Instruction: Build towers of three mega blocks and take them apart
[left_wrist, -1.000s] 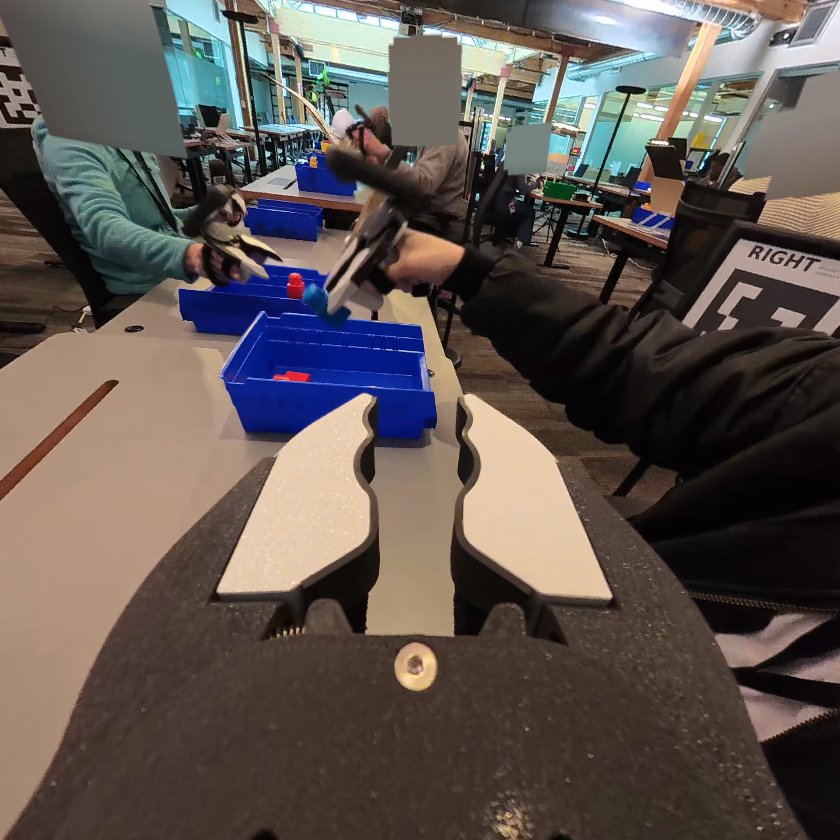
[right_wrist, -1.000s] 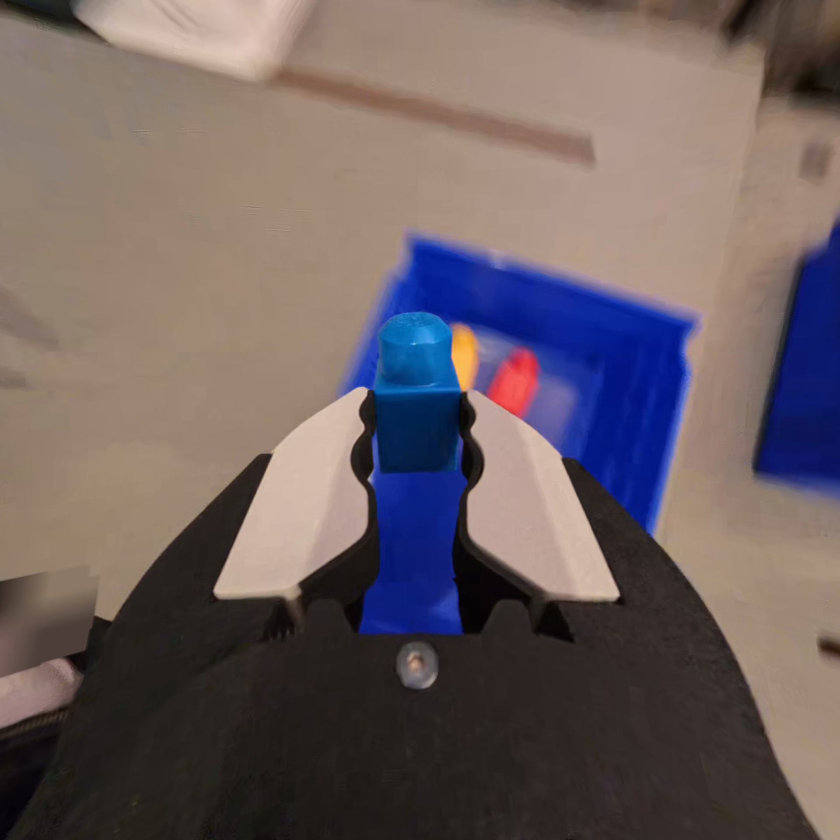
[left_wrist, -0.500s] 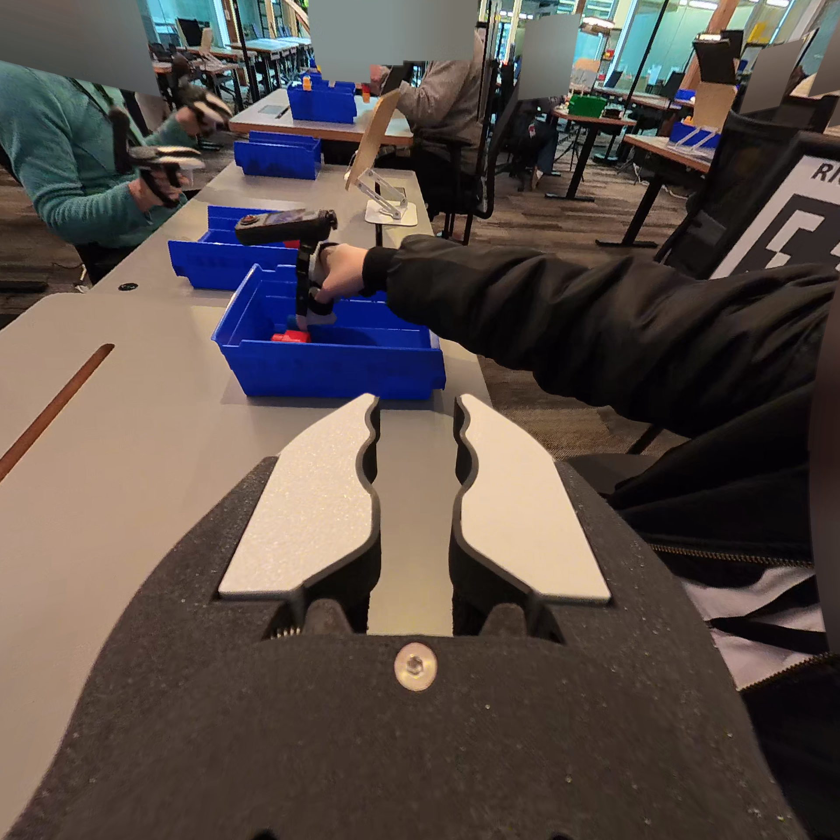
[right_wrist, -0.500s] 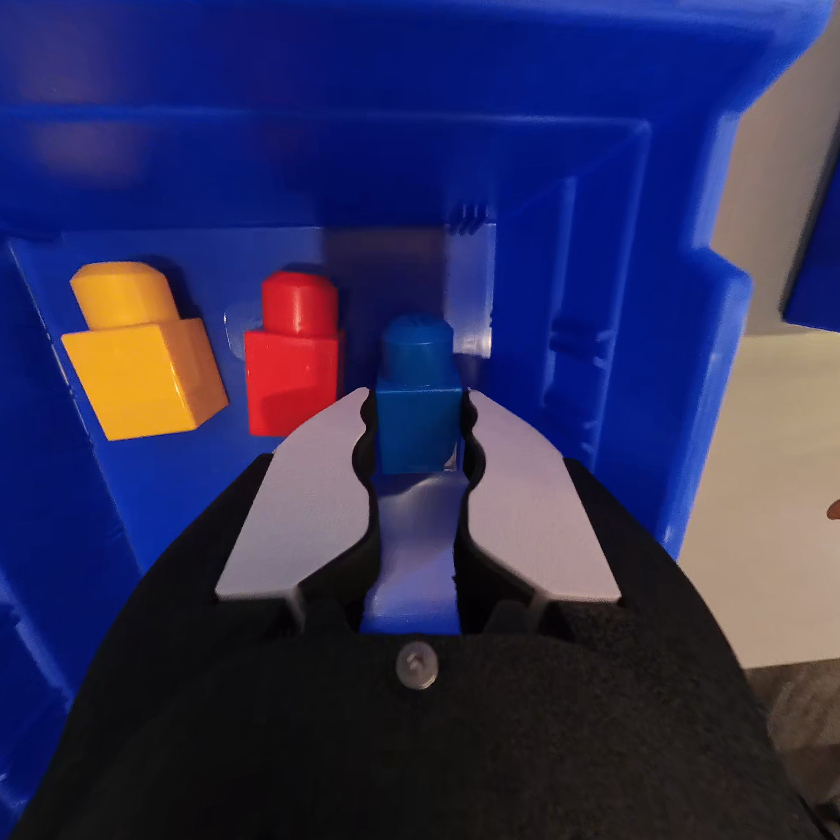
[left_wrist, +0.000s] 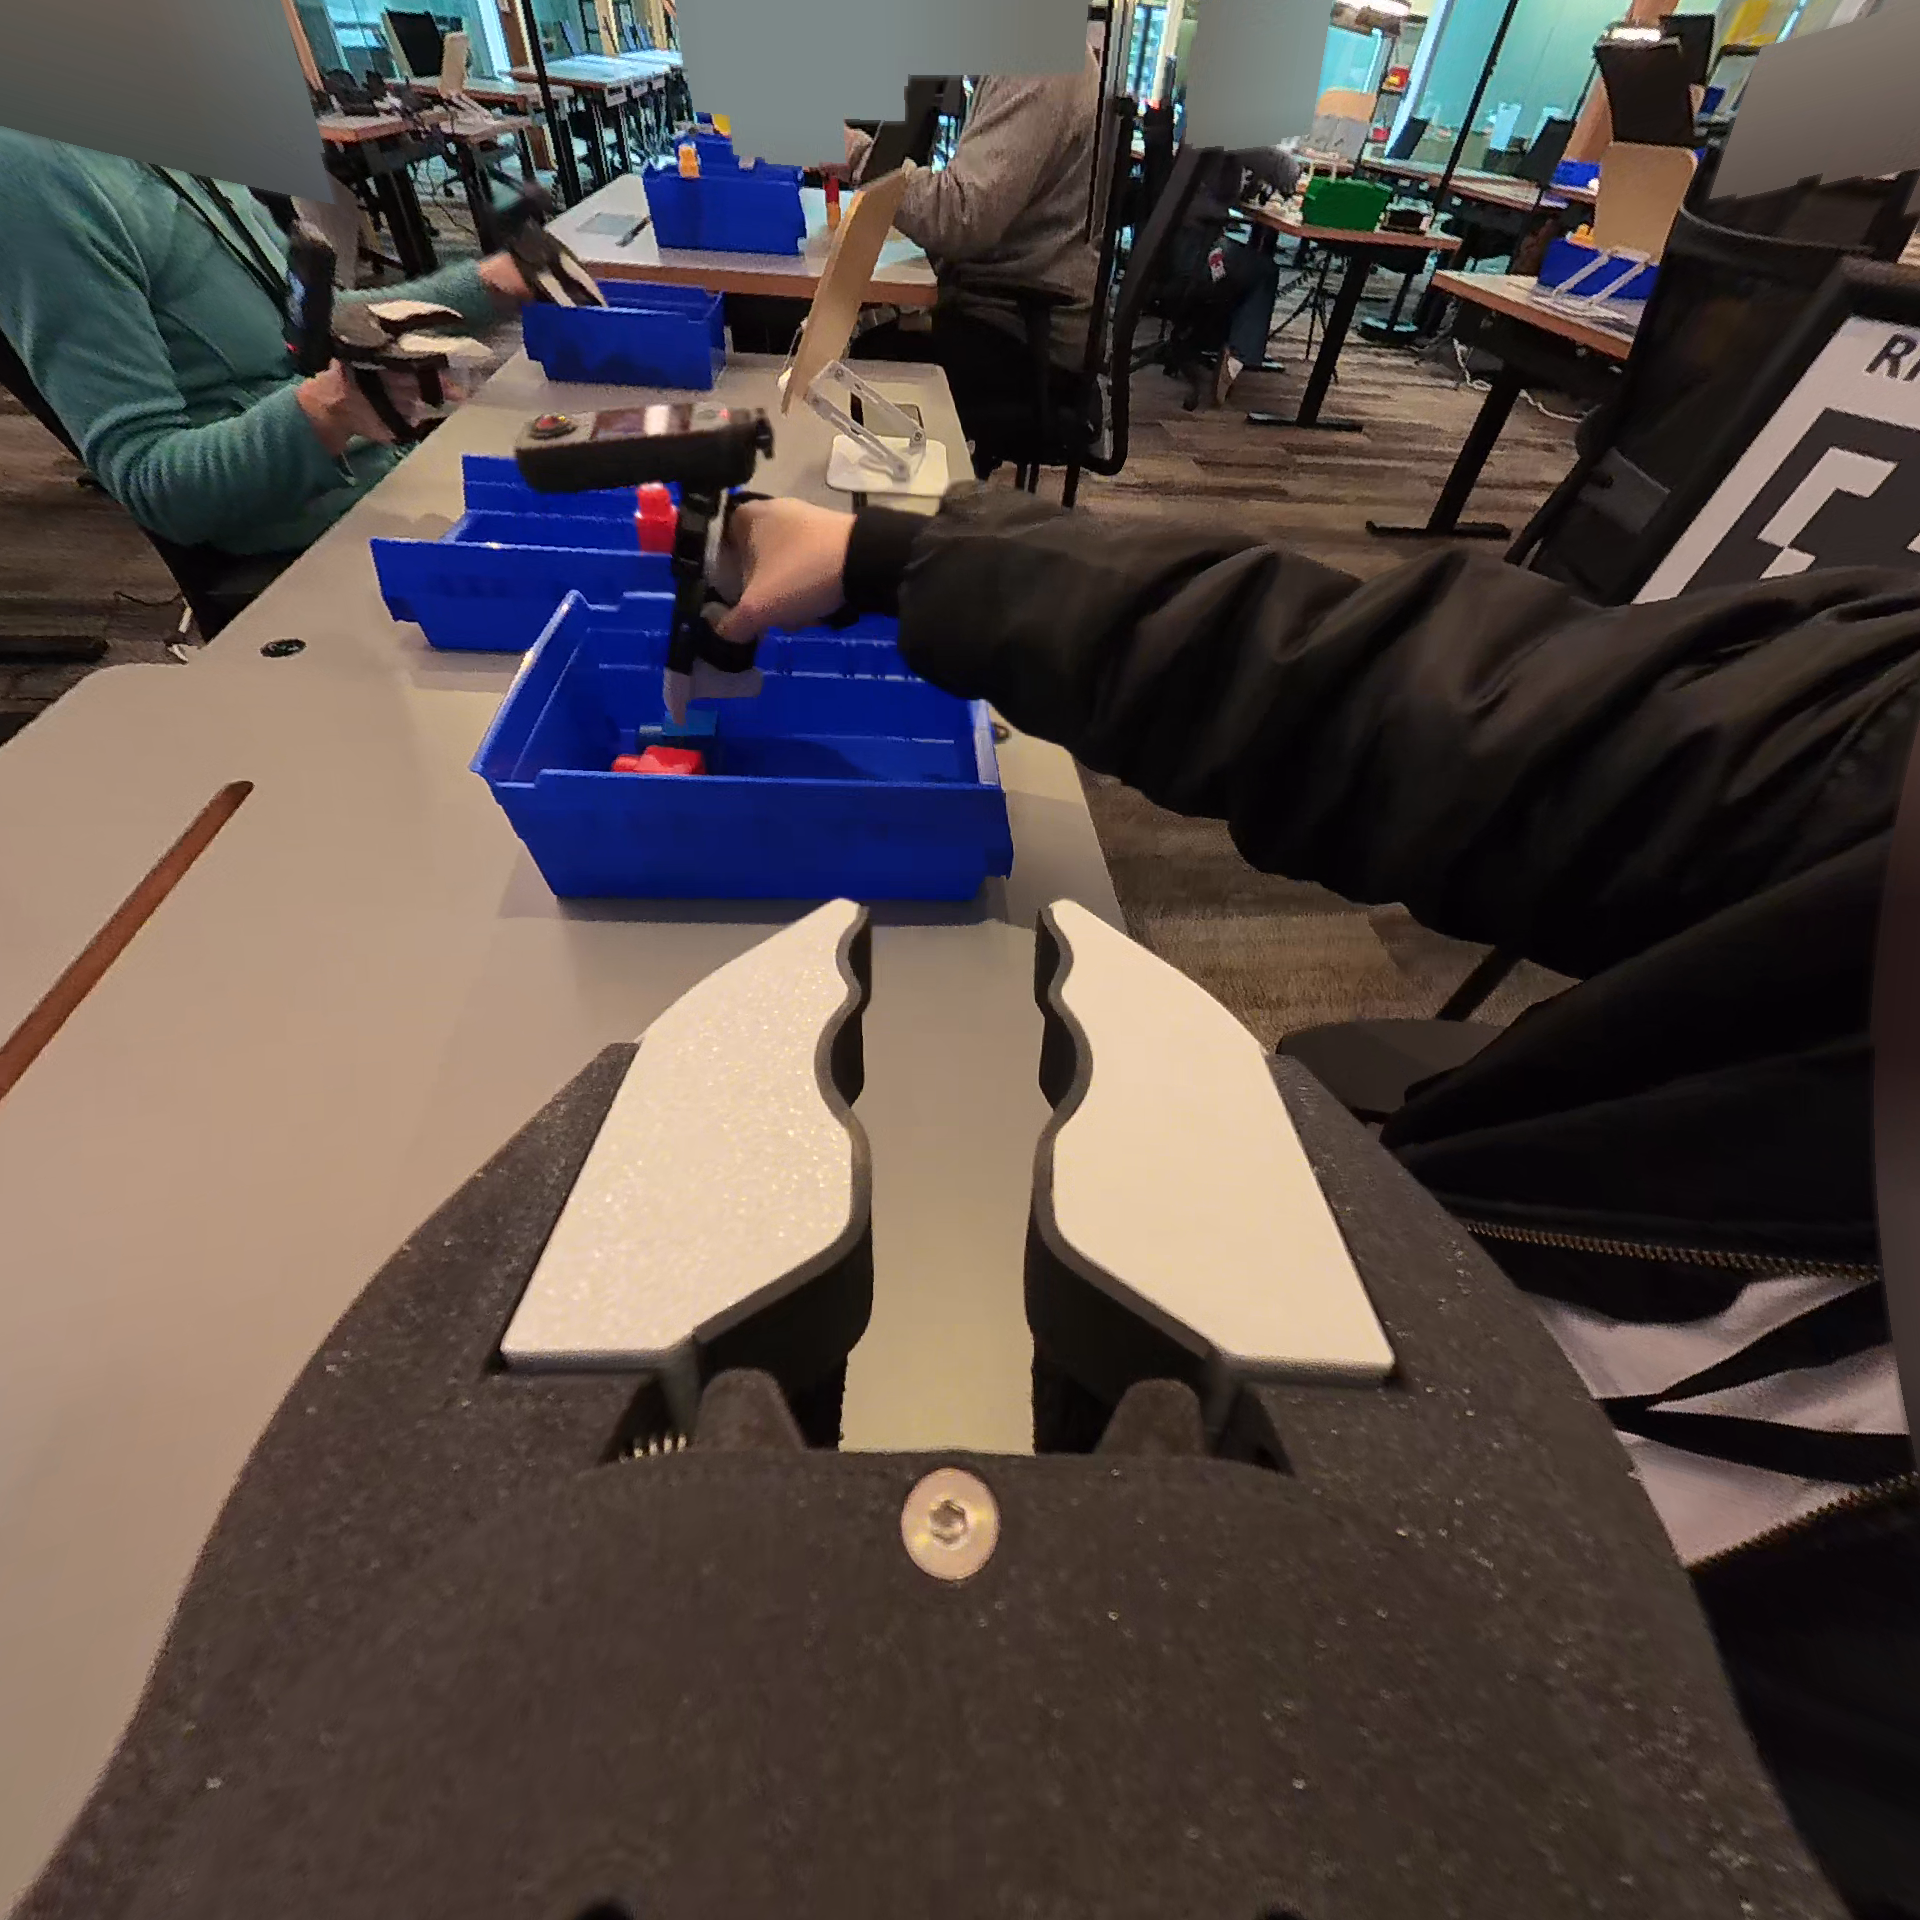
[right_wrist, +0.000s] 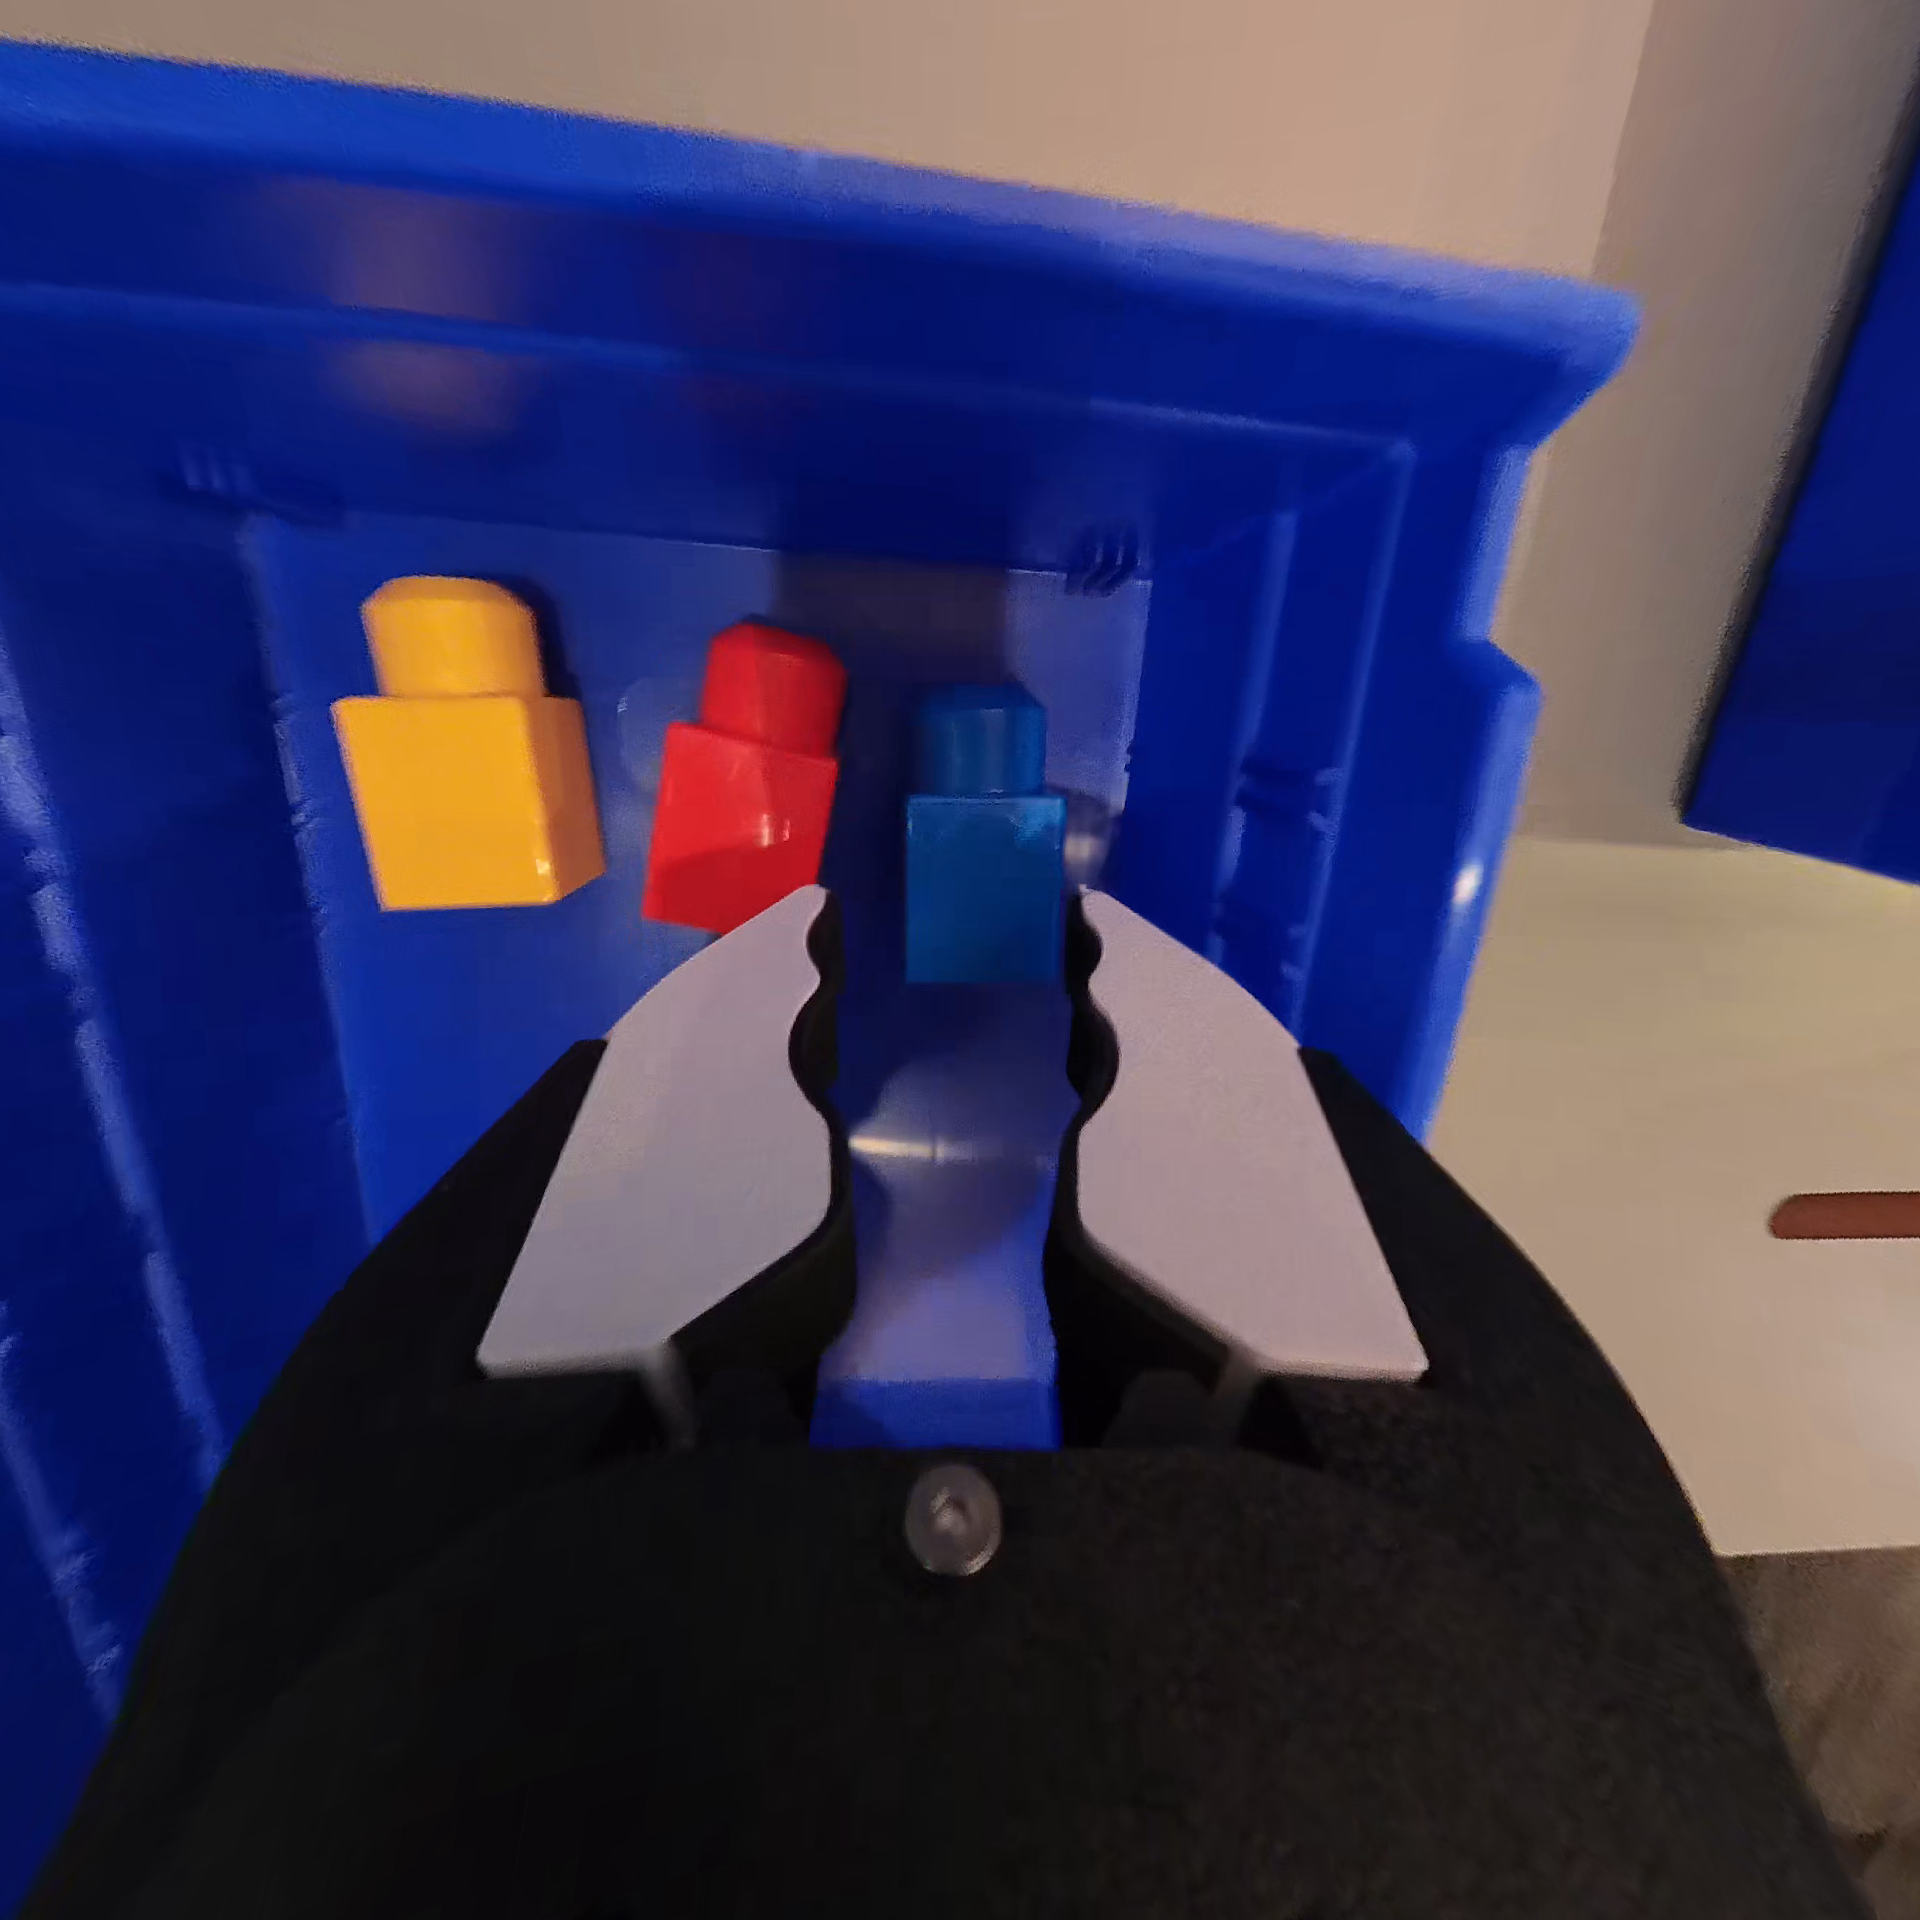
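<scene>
In the right wrist view, a yellow block (right_wrist: 468, 748), a red block (right_wrist: 748, 790) and a blue block (right_wrist: 982, 862) lie side by side on the floor of a blue bin (right_wrist: 727, 312). My right gripper (right_wrist: 951, 914) is open, its tips on either side of the blue block's near end without gripping it. In the left wrist view my left gripper (left_wrist: 951, 925) is open and empty over the grey table (left_wrist: 260, 1039), short of the bin (left_wrist: 748, 831). The right gripper (left_wrist: 681, 707) reaches down into that bin by the blue block (left_wrist: 688, 734) and the red block (left_wrist: 660, 764).
A second blue bin (left_wrist: 520, 582) with a red block (left_wrist: 652, 516) stands behind the first. A person in a teal sleeve (left_wrist: 156, 343) works with grippers at the far left. A slot (left_wrist: 125, 925) cuts the table on the left. A card stand (left_wrist: 873, 416) stands beyond.
My right gripper lowered the blue block into the bin beside the red one, then opened and let it go, drawing back a little. The left gripper stayed open and in place.
</scene>
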